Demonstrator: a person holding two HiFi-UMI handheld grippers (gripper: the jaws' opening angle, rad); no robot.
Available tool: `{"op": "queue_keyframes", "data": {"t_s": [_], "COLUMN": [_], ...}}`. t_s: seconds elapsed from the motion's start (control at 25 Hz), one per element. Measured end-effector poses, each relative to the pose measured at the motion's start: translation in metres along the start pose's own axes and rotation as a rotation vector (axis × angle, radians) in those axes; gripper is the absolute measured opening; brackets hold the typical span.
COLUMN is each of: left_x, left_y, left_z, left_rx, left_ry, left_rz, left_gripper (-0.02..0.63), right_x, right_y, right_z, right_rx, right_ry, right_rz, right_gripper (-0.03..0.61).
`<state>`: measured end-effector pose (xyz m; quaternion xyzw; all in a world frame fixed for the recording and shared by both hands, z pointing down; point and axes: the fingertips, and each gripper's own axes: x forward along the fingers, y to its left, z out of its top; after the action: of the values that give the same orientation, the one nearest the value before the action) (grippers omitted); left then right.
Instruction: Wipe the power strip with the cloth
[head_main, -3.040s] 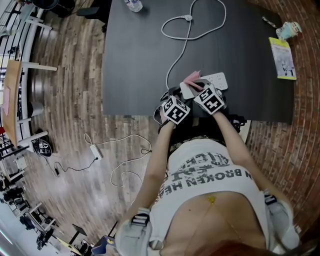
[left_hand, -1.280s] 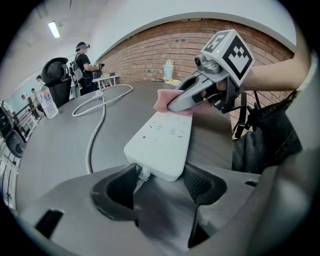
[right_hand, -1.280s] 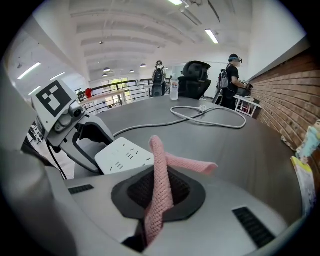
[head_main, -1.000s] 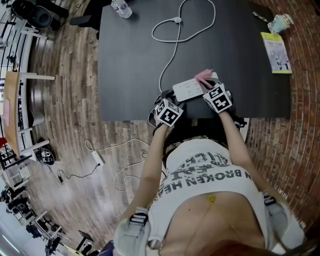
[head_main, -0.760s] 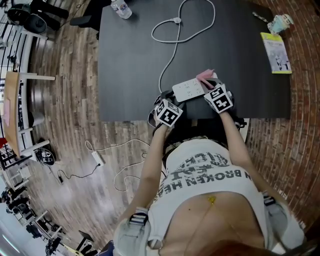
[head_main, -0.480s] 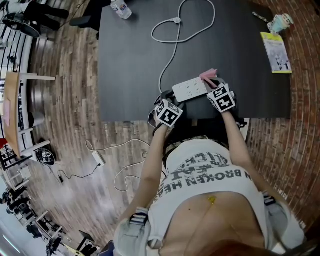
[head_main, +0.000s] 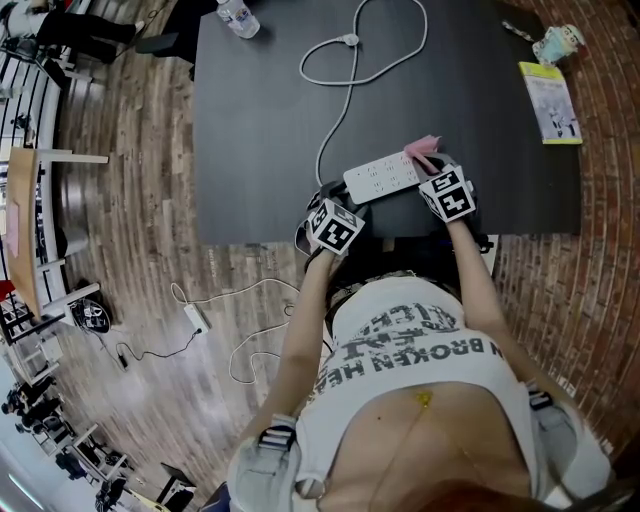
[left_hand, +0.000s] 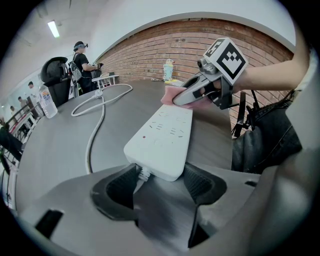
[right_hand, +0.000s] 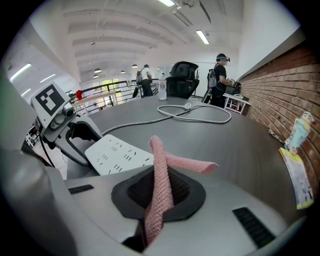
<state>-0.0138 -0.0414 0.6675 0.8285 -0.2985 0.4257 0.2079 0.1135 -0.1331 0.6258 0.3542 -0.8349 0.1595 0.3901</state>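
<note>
A white power strip (head_main: 380, 177) lies flat on the black table (head_main: 260, 130) near its front edge. My left gripper (head_main: 345, 196) is shut on the strip's cord end (left_hand: 159, 170), with a pad on either side. My right gripper (head_main: 432, 168) is shut on a pink cloth (head_main: 422, 150) at the strip's other, right end. In the right gripper view the cloth (right_hand: 161, 170) stands up between the jaws and a flap hangs forward; the strip (right_hand: 120, 152) lies just left of it. In the left gripper view the cloth (left_hand: 169, 95) touches the strip's far end (left_hand: 177, 112).
The strip's white cable (head_main: 345, 90) loops across the table's middle. A water bottle (head_main: 238, 15) stands at the far left edge; a yellow leaflet (head_main: 548, 100) and a small figure (head_main: 555, 42) are at the far right. A black bag (left_hand: 260, 140) hangs near the table's front edge.
My right gripper has slid the cloth rightward along the strip to its right end. Three seconds ago the strip was further right, close under both grippers. The left gripper has barely moved lately.
</note>
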Motion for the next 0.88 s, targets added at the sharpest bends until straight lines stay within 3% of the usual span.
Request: {"op": "queue_keyframes", "data": {"t_s": [0.52, 0.88], "left_x": [0.001, -0.001], "left_y": [0.0, 0.0], "left_z": [0.0, -0.001], "left_rx": [0.002, 0.002], "left_ry": [-0.002, -0.005], "left_rz": [-0.004, -0.006], "left_gripper": [0.278, 0.278], "right_x": [-0.009, -0.012], "right_y": [-0.033, -0.037], "right_z": [-0.013, -0.015], "right_rx": [0.051, 0.087], "right_ry": [0.028, 0.02], "right_rz": [-0.071, -0.07], "right_gripper": [0.017, 0.016]}}
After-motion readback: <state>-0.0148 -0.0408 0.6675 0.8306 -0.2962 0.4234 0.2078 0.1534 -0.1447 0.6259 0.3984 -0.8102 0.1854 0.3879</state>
